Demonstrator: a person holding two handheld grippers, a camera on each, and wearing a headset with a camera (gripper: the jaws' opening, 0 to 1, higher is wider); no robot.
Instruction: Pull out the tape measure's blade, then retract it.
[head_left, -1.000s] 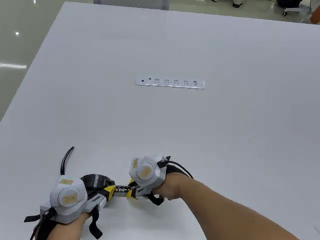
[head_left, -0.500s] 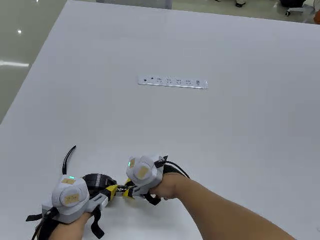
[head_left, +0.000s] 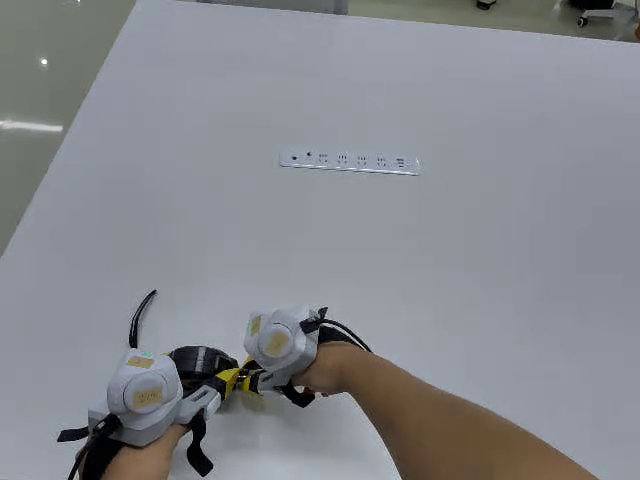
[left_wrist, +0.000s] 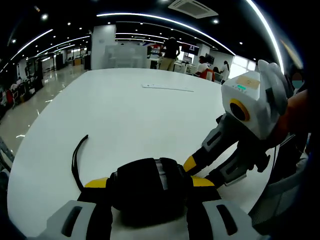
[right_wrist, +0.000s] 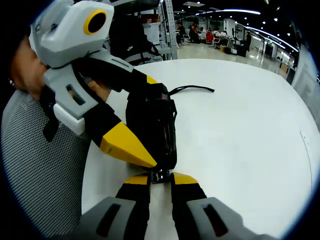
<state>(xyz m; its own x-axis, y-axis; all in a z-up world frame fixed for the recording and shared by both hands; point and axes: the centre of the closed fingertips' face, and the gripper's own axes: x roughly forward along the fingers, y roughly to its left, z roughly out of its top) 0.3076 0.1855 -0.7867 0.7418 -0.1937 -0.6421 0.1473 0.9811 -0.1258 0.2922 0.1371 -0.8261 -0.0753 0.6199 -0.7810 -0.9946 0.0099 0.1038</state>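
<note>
Okay, white counter (head_left: 450, 260) takes up most of the head view. A power strip (head_left: 349, 162) lies on it toward the far side, well apart from the work, which sits at the near left.

Left tool (left_wrist: 150, 184) is clenched, one jaw on each flank of the black case. Right tool (right_wrist: 160, 179) faces it from the opposite side, jaws pinched almost together; its tips are just beside one yellow tip of the left tool.

Tape measure (right_wrist: 152, 125) rests on the counter inside the left tool's grasp. Its black strap (head_left: 140, 315) trails loose across the counter, away from both tools.

Blade hook (right_wrist: 160, 173) is what the right tool grasps. It sits right at the case mouth, with next to no blade showing between hook and case.

Judgement: the blade is at its short end, so this is either the start of the pull or the last bit of the retract; cannot tell which. Same care either way:
- Left tool should pin the case flat with no roll.
- Right tool should travel straight along the blade line, low over the counter, without twisting, or the thin hook may slip the pinch.
- Going out, pull steady, not jerky.
- Going in, feed the hook to the mouth under grip rather than letting the spring snap it.
- Release only once the hook seats.
- Tips are crowded, so watch for a bump.
</note>
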